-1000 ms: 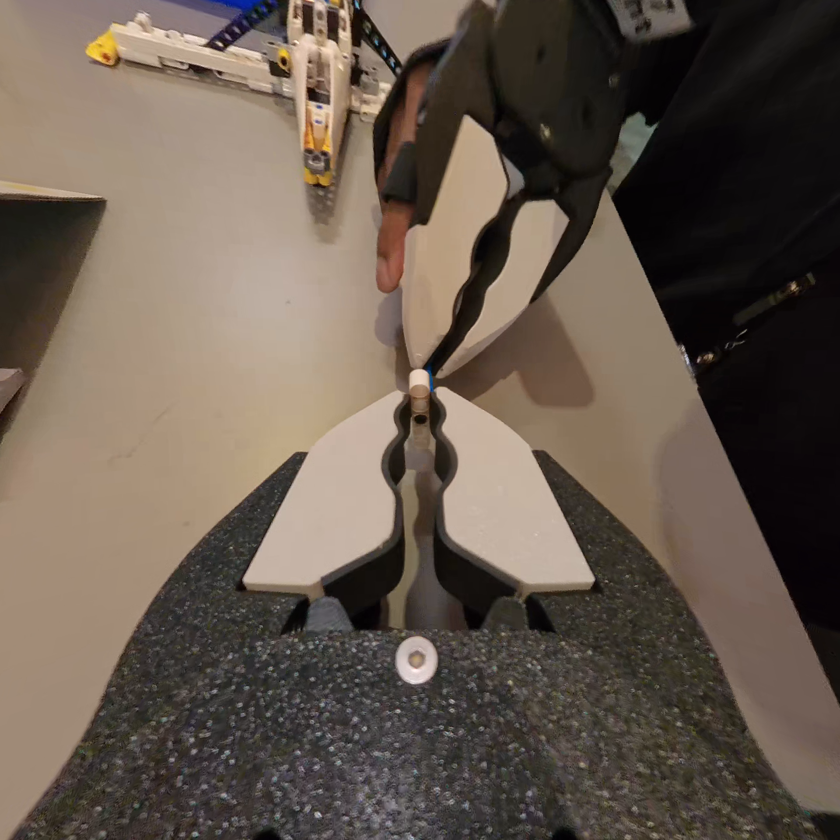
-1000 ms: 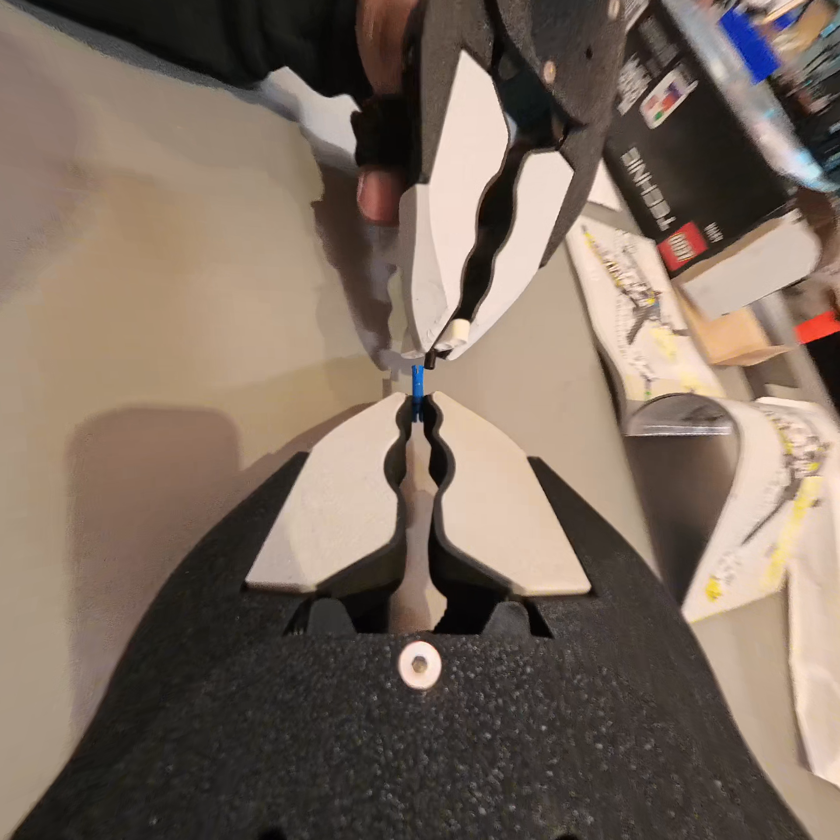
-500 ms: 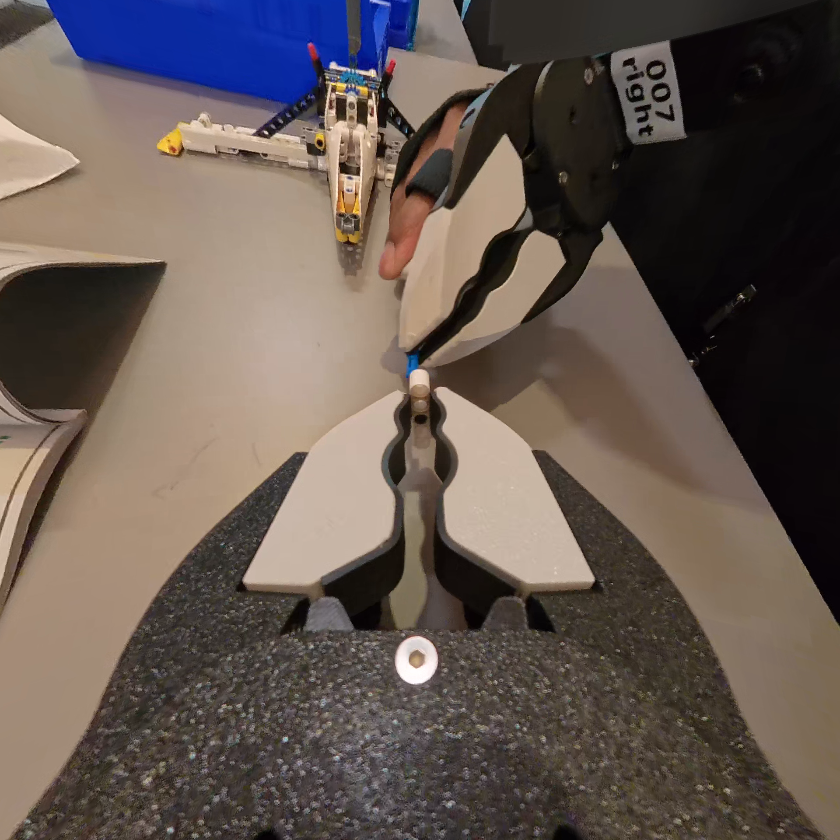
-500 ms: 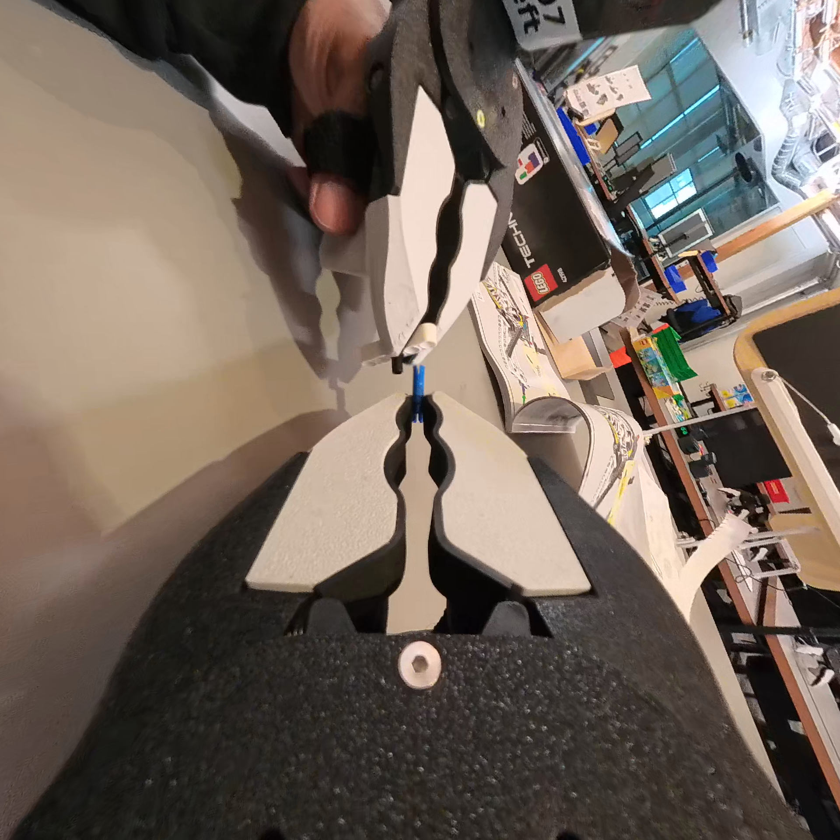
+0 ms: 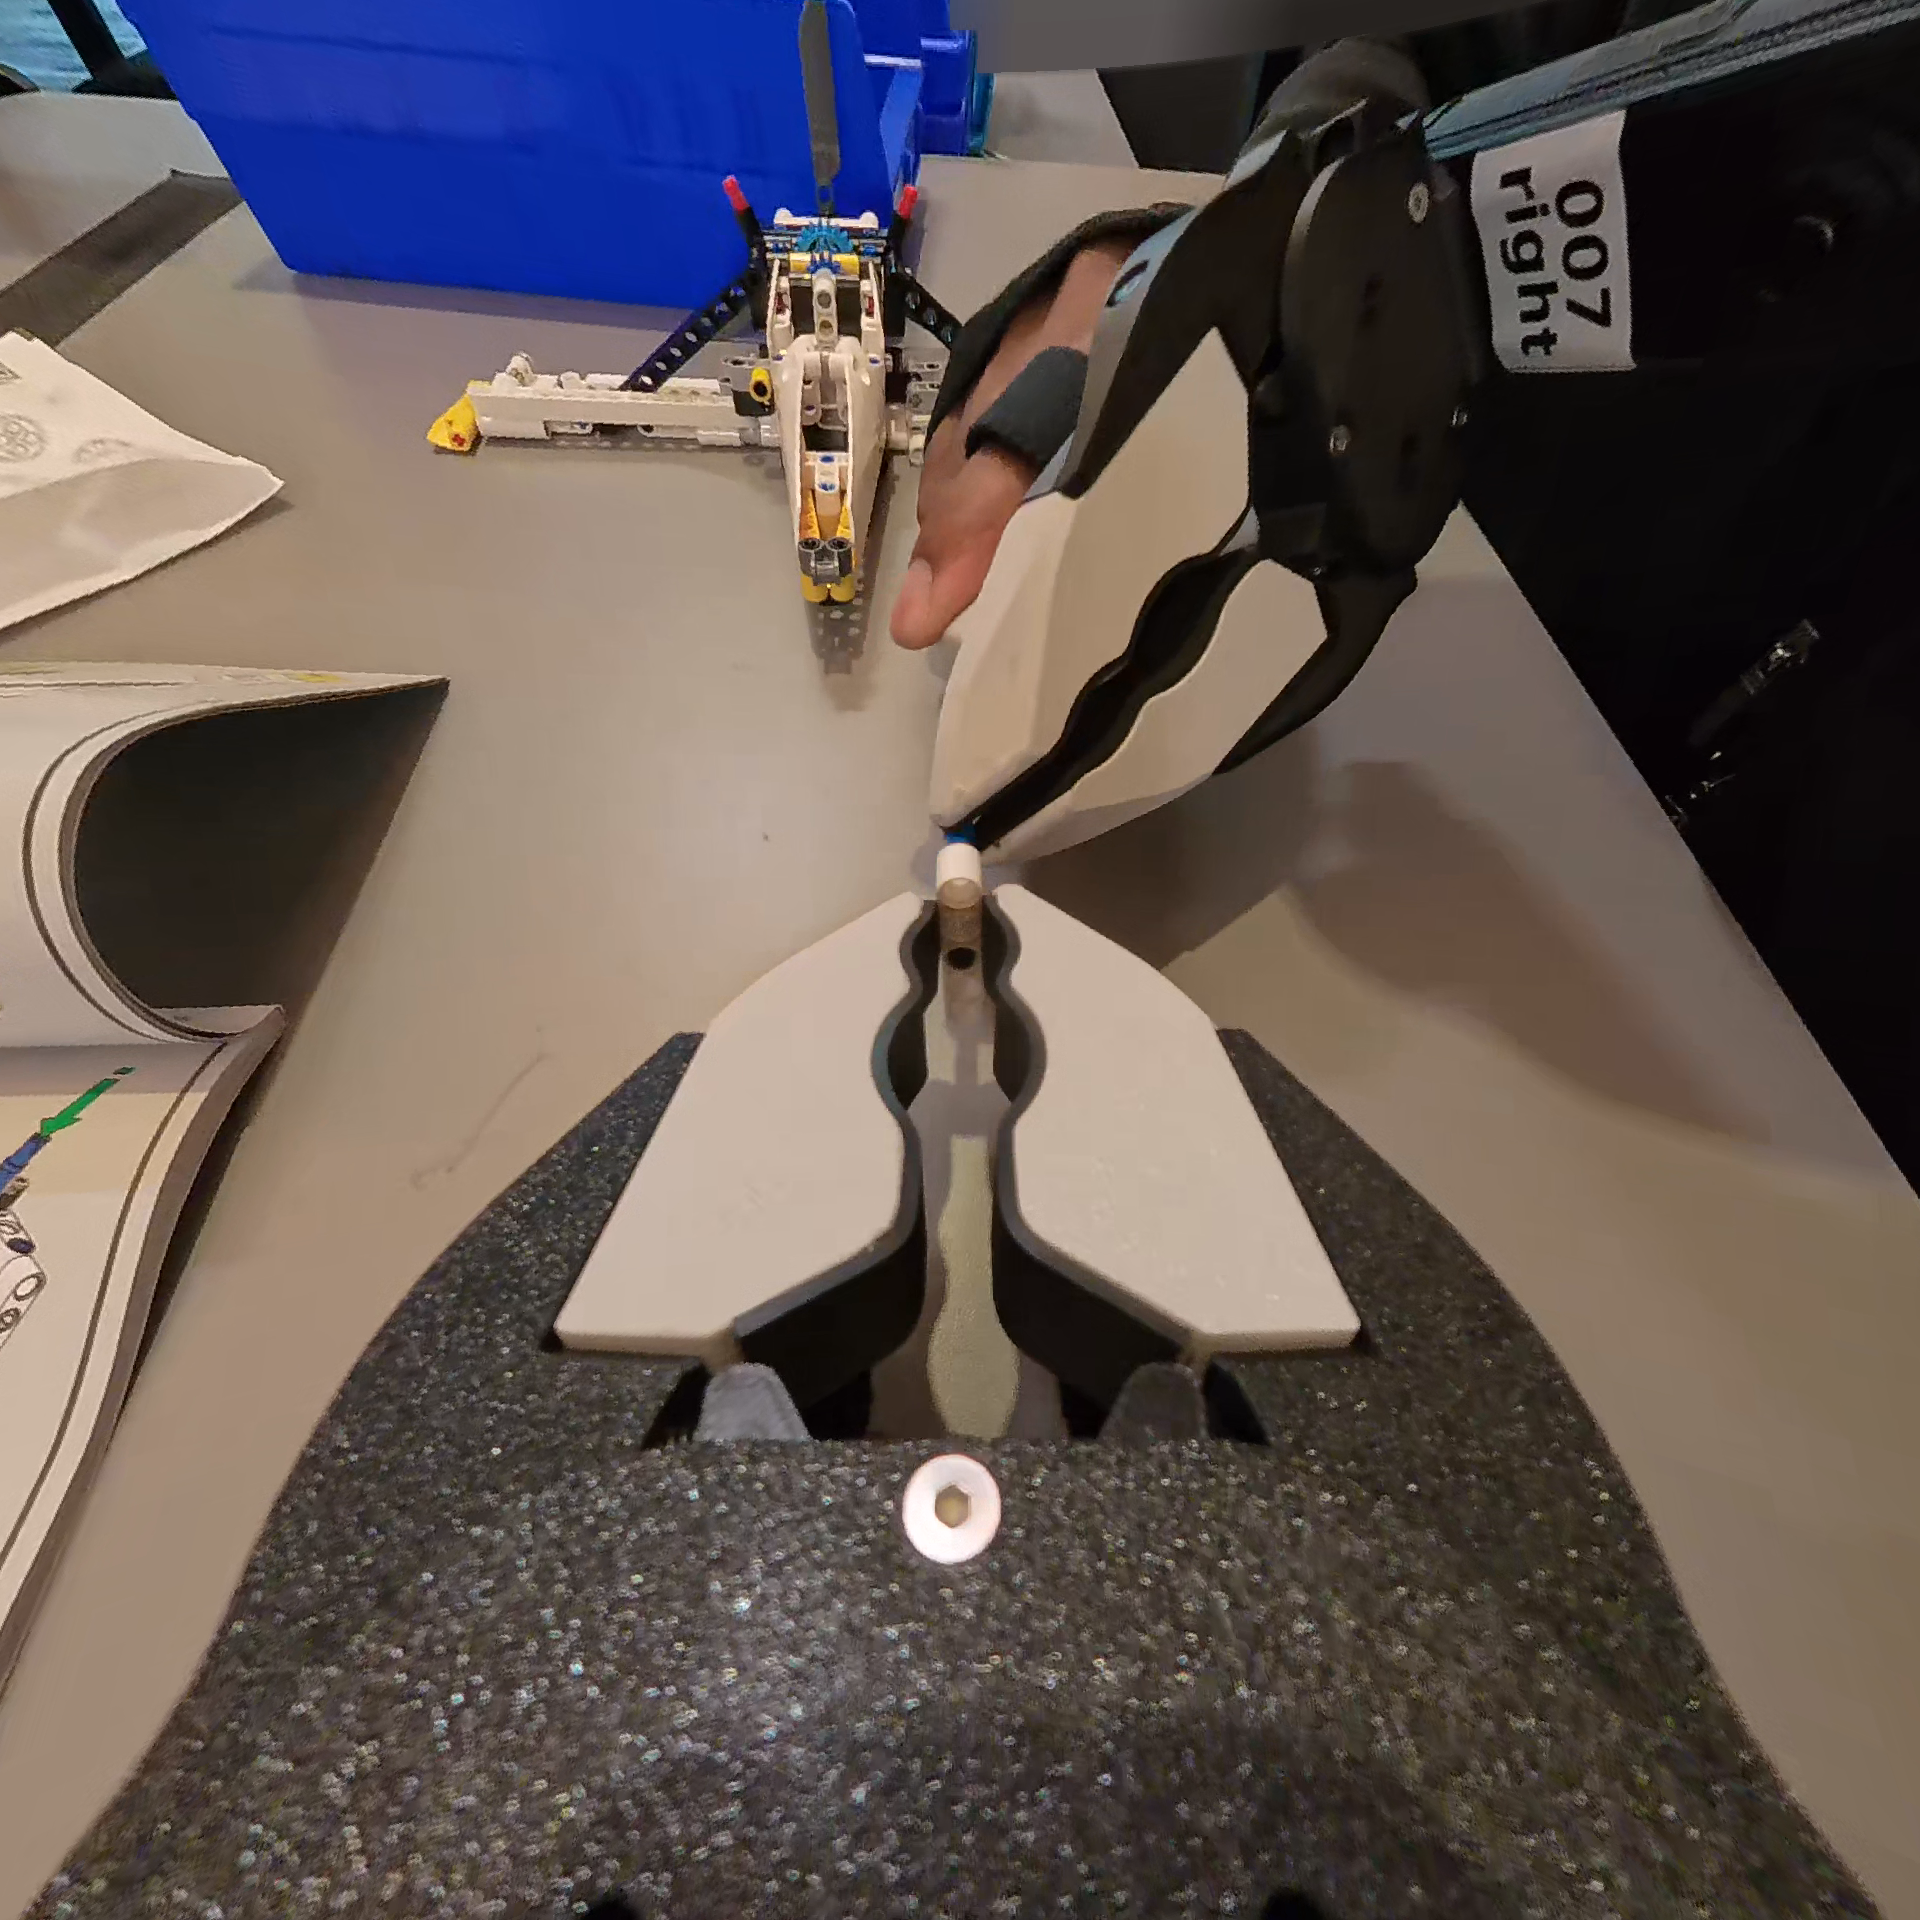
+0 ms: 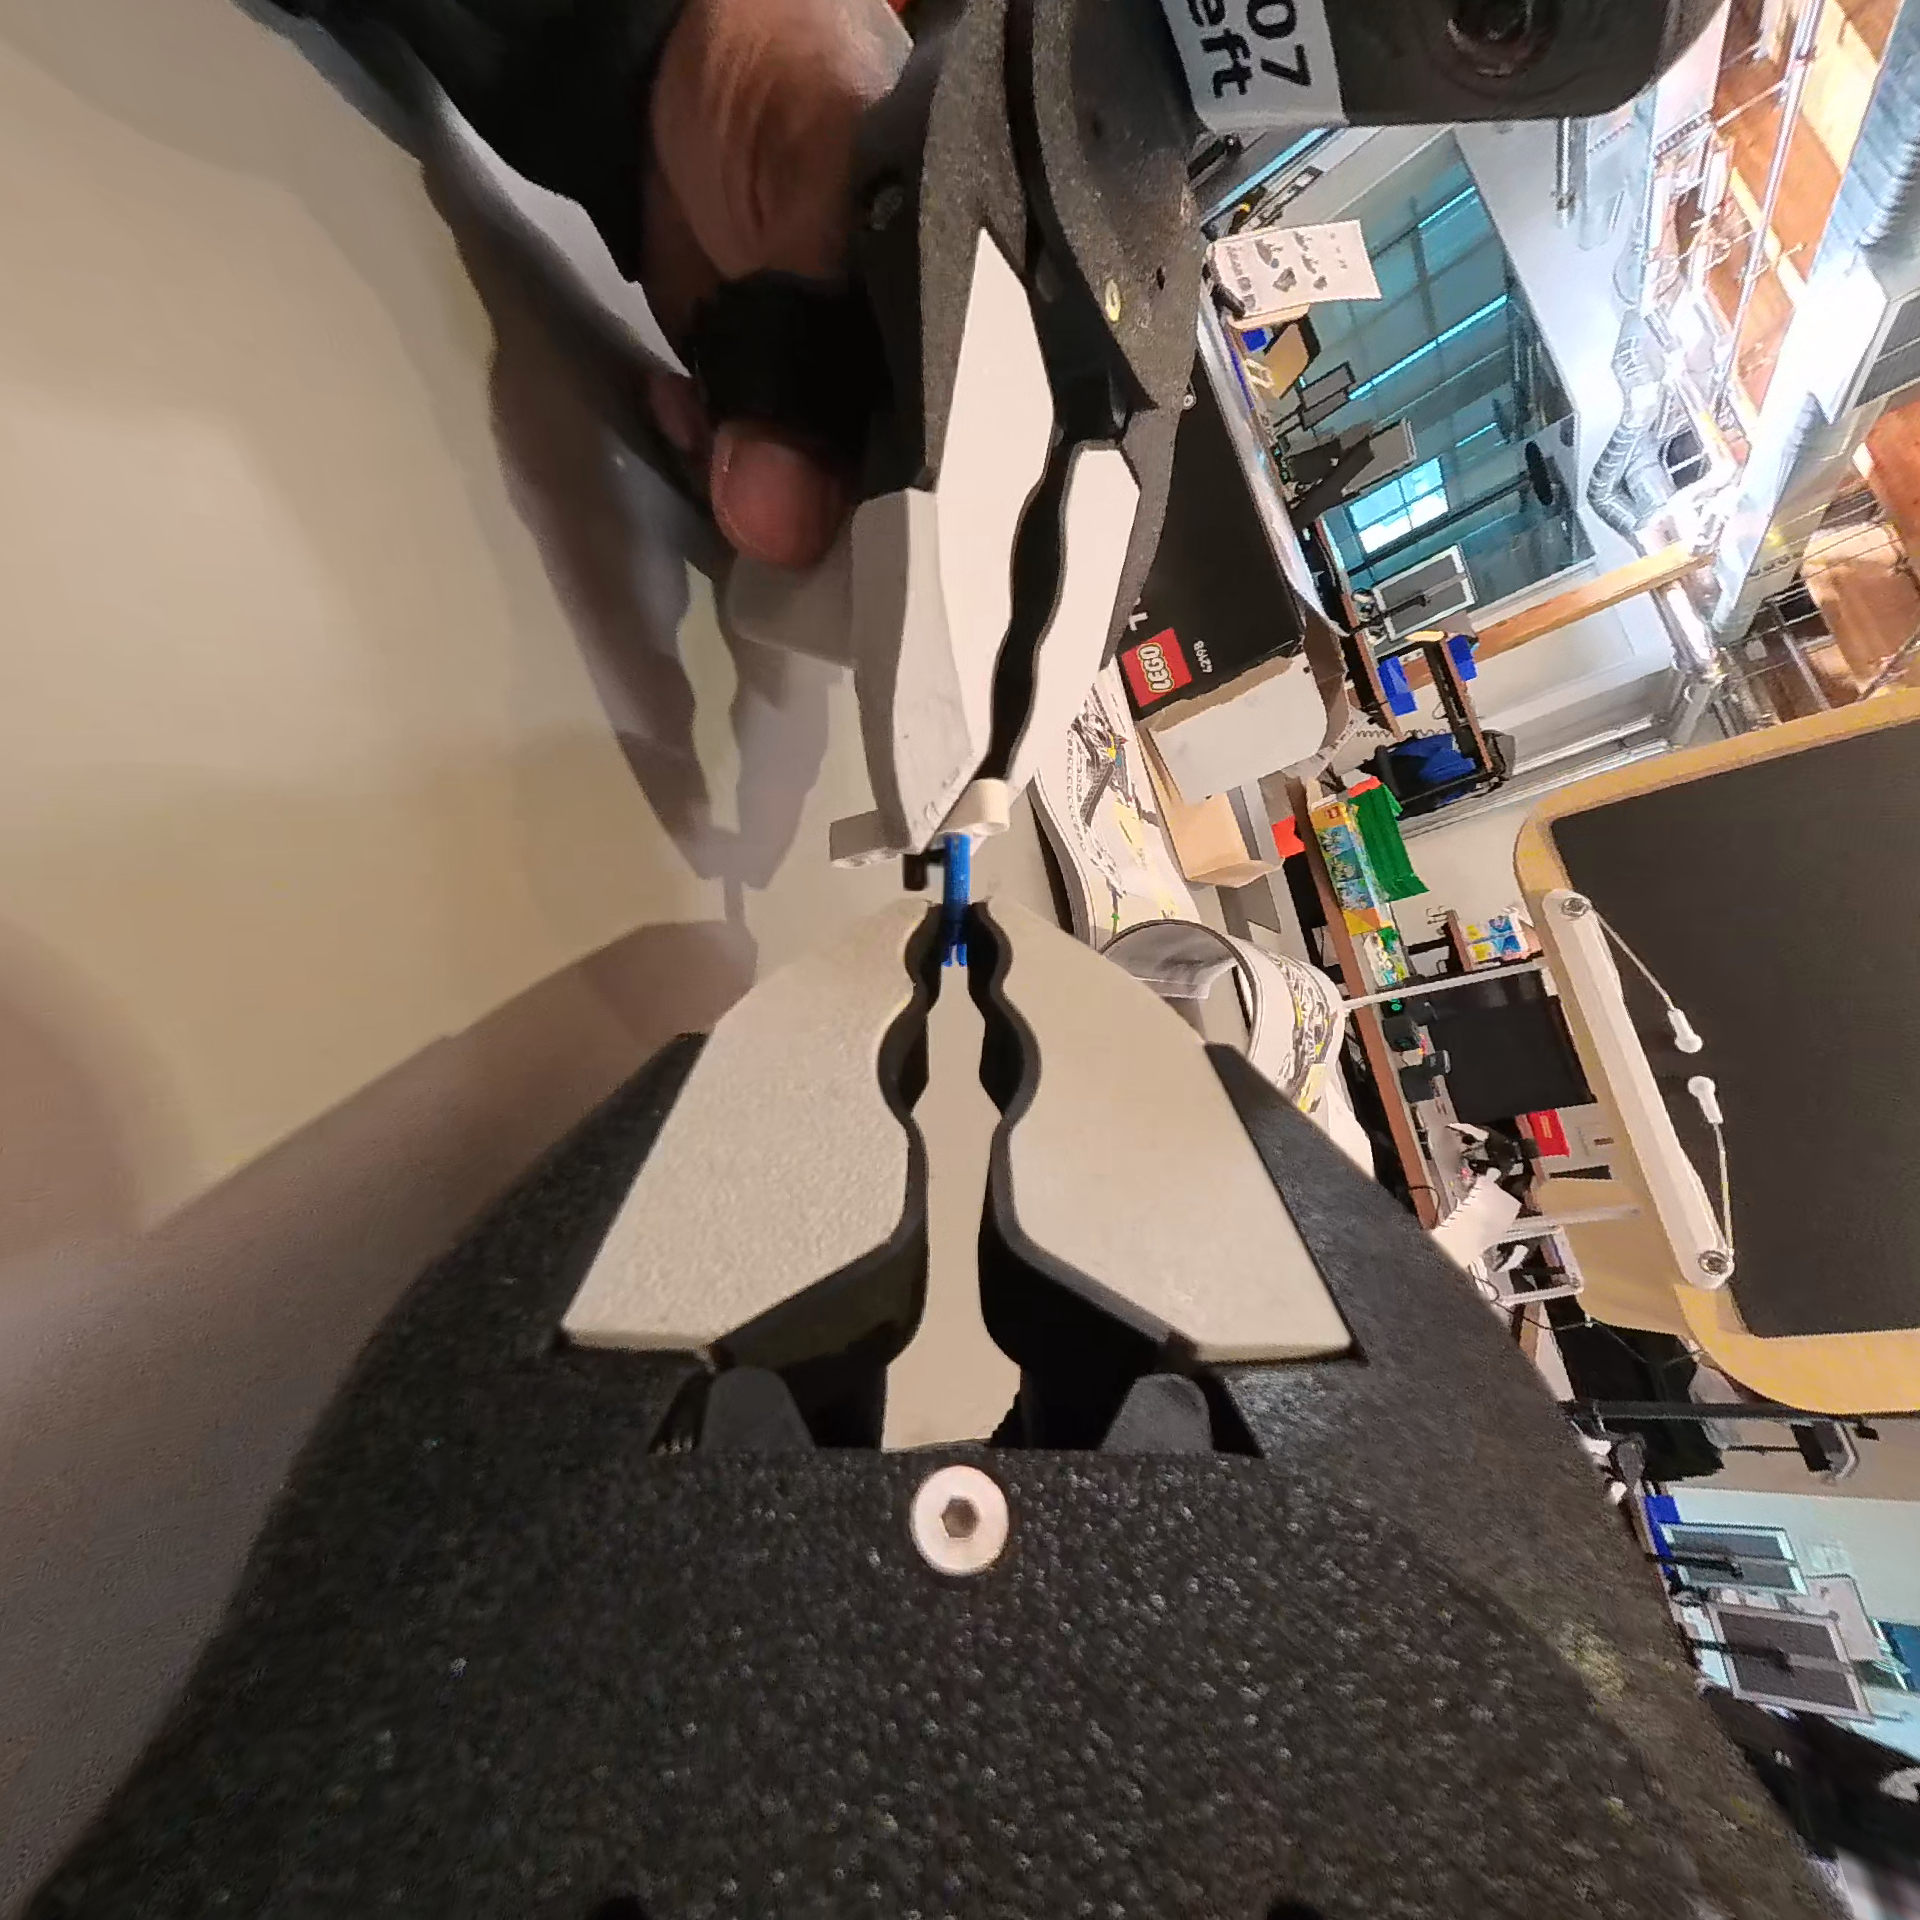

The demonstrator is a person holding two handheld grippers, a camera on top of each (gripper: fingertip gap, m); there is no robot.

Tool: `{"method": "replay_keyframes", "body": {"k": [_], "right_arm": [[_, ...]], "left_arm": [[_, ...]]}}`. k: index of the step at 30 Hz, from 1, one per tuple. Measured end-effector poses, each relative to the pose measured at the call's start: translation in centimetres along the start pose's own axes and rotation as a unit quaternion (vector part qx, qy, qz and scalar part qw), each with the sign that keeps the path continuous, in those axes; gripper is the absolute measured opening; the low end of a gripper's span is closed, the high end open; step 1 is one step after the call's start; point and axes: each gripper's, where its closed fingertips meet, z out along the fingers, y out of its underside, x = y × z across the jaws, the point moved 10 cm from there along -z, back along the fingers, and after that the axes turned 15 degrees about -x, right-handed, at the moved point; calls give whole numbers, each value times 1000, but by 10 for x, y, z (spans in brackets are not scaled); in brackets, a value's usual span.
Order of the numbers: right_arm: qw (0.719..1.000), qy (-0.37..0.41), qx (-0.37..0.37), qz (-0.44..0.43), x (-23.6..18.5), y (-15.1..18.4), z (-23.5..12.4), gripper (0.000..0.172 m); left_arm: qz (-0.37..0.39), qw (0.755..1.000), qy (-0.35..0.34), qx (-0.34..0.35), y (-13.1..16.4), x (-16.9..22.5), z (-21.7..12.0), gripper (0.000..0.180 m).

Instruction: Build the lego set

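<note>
Fingertips of the left hand-held gripper (image 5: pixel 958 914) are almost closed and they pinch a small pale connector piece (image 5: pixel 958 878), white at the far end and tan where the pads press on it. The piece stands out forward from the tips. In the right wrist view the same gripper comes down from the top, and the white end of the piece shows at its tips.

Facing it, the right hand-held gripper (image 6: pixel 951 914) is nearly closed too, and its pads press on a thin blue pin (image 6: pixel 956 883). The free end of the pin reaches the white end of the connector piece; it seems to touch or just enter it, but the joint is too small to be sure. Both grippers are held above the grey worktop (image 5: pixel 582 644), tip against tip.

A hand (image 5: pixel 977 499) with a black strap on one finger holds the right hand-held gripper. Behind it on the worktop lies a white and yellow brick-built aircraft model (image 5: pixel 821 416), and behind the model stands a blue bin (image 5: pixel 499 135). To the left lies an open instruction booklet (image 5: pixel 114 852) with curled pages, and a loose printed sheet (image 5: pixel 94 488) lies farther back. In the right wrist view, a black box (image 6: pixel 1226 613) stands on the worktop beyond the grippers.
</note>
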Motion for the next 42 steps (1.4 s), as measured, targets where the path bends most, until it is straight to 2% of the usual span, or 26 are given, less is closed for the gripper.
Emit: {"method": "replay_keyframes", "body": {"k": [26,30,42], "right_arm": [[995,54,-4,-81,-10,-5,-6,4],[999,14,-6,-49,-8,-3,-4,4],[993,-104,23,50,3,5,1,4]], "left_arm": [[24,1000,5,0,0,4,0,7],[36,999,-14,-25,0,5,4,7],[59,997,-19,-38,0,9,5,7]]}}
